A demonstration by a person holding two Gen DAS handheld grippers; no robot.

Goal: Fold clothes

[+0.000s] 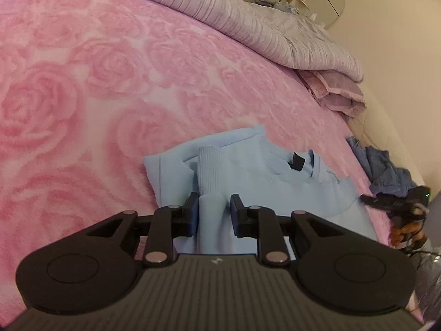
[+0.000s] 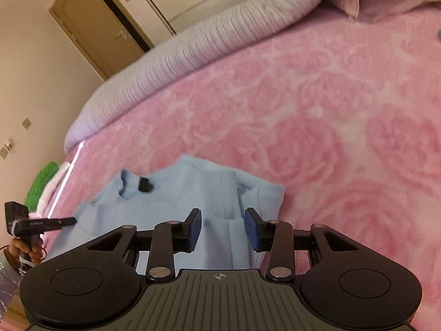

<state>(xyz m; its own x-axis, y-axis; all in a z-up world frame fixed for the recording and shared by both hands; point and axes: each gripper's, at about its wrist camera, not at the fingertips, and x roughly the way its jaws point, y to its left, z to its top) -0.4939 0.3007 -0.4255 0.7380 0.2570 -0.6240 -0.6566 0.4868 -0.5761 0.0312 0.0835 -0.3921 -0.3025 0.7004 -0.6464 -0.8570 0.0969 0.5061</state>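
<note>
A light blue sweater [image 1: 248,182] lies on the pink rose-patterned bed cover [image 1: 82,96], collar with a black tag toward the far side. One ribbed cuff is folded over its body. My left gripper [image 1: 214,212] is shut on a raised fold of the sleeve just below that cuff. In the right wrist view the sweater [image 2: 171,193] lies in front of my right gripper [image 2: 222,229]. Its jaws stand apart with a sleeve fold between the pads, not visibly pressed. At the left edge of that view a hand [image 2: 27,248] holds the other gripper's handle.
A rolled grey ribbed quilt [image 1: 275,27] runs along the far side of the bed, with a folded lilac blanket [image 1: 339,96] beside it. A pile of darker blue clothes [image 1: 386,171] lies at the bed's right edge. A brown door [image 2: 91,27] stands beyond the bed.
</note>
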